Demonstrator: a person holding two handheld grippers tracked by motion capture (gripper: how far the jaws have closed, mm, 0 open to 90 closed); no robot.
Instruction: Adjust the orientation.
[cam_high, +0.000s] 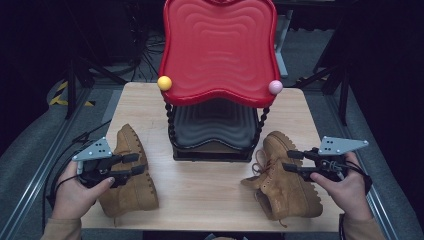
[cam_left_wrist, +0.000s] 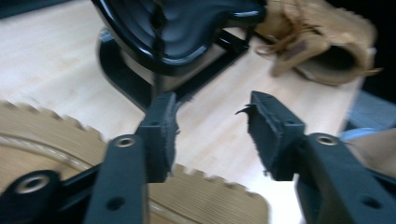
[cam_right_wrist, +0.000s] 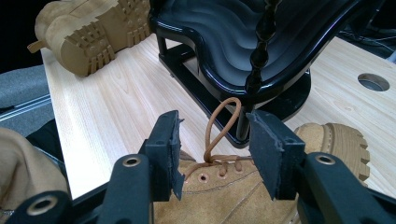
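Observation:
Two tan suede boots lie on the wooden table (cam_high: 210, 185). The left boot (cam_high: 131, 190) lies on its side, its ridged sole (cam_left_wrist: 56, 144) under my left gripper (cam_high: 136, 163), which hovers open over it. The right boot (cam_high: 290, 187) lies with its laces toward the stand. My right gripper (cam_high: 288, 160) is open just above that boot's laced front (cam_right_wrist: 224, 191). A lace loop (cam_right_wrist: 223, 122) rises between the jaws without touching them. Between the boots stands a two-tier stand with a red top shelf (cam_high: 220, 50) and a black lower shelf (cam_high: 215, 127).
A yellow ball (cam_high: 164, 83) and a pink ball (cam_high: 275, 87) sit on the red shelf's front corners. Twisted black posts (cam_high: 171, 125) hold the shelves. A round hole (cam_right_wrist: 372, 81) is cut in the table. Bare wood lies in front of the stand.

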